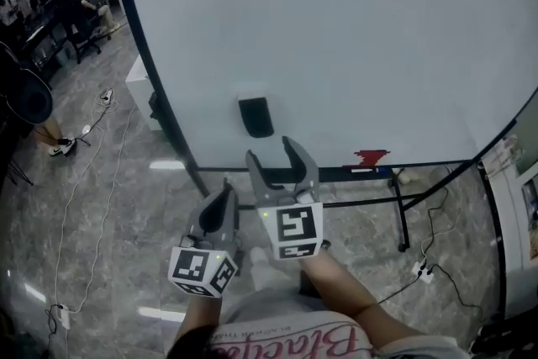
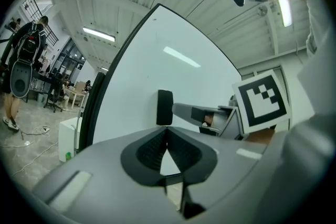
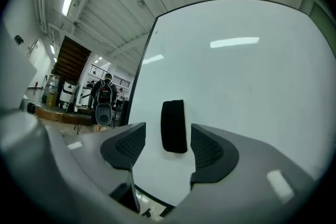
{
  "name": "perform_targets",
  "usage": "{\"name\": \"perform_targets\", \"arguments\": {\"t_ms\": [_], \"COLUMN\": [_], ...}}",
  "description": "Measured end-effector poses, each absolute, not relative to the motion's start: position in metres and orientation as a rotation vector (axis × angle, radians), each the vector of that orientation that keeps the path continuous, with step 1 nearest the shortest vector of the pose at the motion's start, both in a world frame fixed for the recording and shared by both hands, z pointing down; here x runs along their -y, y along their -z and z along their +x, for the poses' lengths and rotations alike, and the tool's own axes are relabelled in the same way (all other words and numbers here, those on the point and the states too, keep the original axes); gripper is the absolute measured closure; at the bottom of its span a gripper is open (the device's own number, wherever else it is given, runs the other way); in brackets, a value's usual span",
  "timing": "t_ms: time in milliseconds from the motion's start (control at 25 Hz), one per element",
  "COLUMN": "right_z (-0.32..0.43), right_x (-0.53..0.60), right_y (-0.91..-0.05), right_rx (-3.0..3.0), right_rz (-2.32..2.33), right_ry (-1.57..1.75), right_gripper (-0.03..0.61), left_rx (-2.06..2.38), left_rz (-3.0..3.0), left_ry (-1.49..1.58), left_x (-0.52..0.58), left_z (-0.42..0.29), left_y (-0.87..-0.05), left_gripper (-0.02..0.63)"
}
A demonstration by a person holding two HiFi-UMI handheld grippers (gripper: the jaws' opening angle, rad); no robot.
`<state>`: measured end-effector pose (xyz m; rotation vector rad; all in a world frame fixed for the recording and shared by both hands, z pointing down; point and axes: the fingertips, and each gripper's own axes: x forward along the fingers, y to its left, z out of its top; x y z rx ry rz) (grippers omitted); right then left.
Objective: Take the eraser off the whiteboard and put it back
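A black eraser [image 1: 255,116] sticks upright to the lower part of the whiteboard [image 1: 361,38]. My right gripper [image 1: 282,157] is open and empty, a short way in front of the board and just below the eraser. In the right gripper view the eraser [image 3: 174,126] shows between the two spread fingers [image 3: 212,152], clear of both pads. My left gripper [image 1: 225,196] sits lower and to the left, shut with nothing in it. In the left gripper view its tips [image 2: 167,131] meet, with the eraser [image 2: 164,107] beyond them and the right gripper [image 2: 205,113] to the right.
A red object [image 1: 371,156] lies on the board's tray. The board's black stand legs [image 1: 402,219] reach onto the marble floor. Cables and a power strip [image 1: 423,270] lie at the right. A white box [image 1: 139,80] and a person [image 1: 34,97] are at the left.
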<state>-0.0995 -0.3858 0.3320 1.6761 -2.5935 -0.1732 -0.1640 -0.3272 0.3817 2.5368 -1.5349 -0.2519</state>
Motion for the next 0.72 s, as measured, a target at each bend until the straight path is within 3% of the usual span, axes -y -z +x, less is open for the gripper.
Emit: {"name": "perform_targets", "arguments": {"t_ms": [360,720], "right_z": [-0.120,-0.115], "right_x": [0.442,0.450], "right_y": [-0.332,-0.329], "right_rx": [2.507,2.405], "right_rz": [1.742,1.818], "right_ry": [0.226,0.321], "right_gripper": [0.310,0.342], "left_rx": [1.616,1.622], "left_rz": [2.471,2.470], "left_ry": [0.262,0.264], "left_x": [0.373,0.392], "left_z": [-0.189,-0.192], "left_y": [-0.381,-0.379], "left_gripper": [0.614,0.614]}}
